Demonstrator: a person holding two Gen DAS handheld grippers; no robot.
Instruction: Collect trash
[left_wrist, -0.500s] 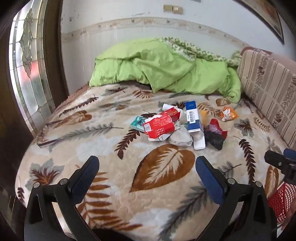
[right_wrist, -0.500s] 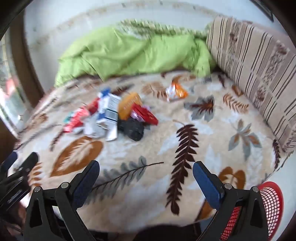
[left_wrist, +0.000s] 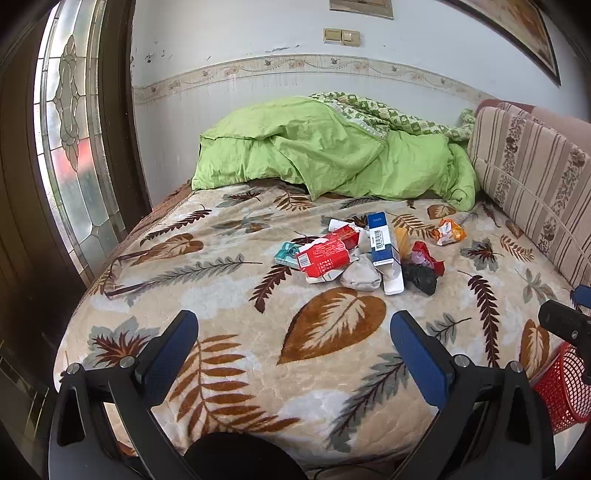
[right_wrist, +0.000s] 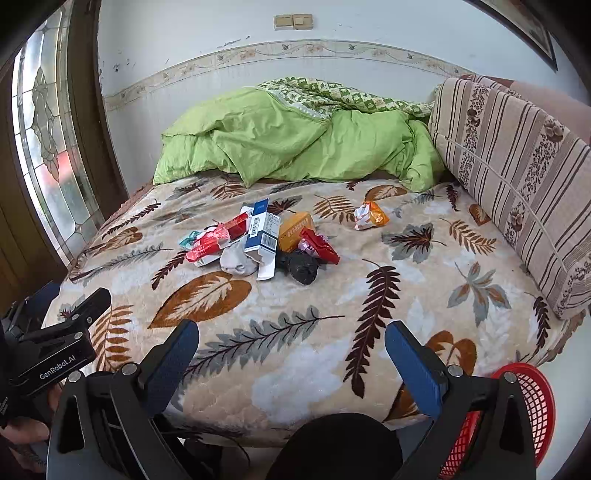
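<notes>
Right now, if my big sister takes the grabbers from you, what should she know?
Left gripper: open, holding nothing, over the near end of the bed.
Right gripper: open, holding nothing too.
Trash: a pile mid-bed, with the red carton, blue-and-white box, grey wad and black bag. An orange wrapper lies apart, nearer the striped cushion.
Red basket: by the bed's near right corner; I can't see inside it.
Done: nothing picked up that I can see.
Left: carry every piece to the basket.
</notes>
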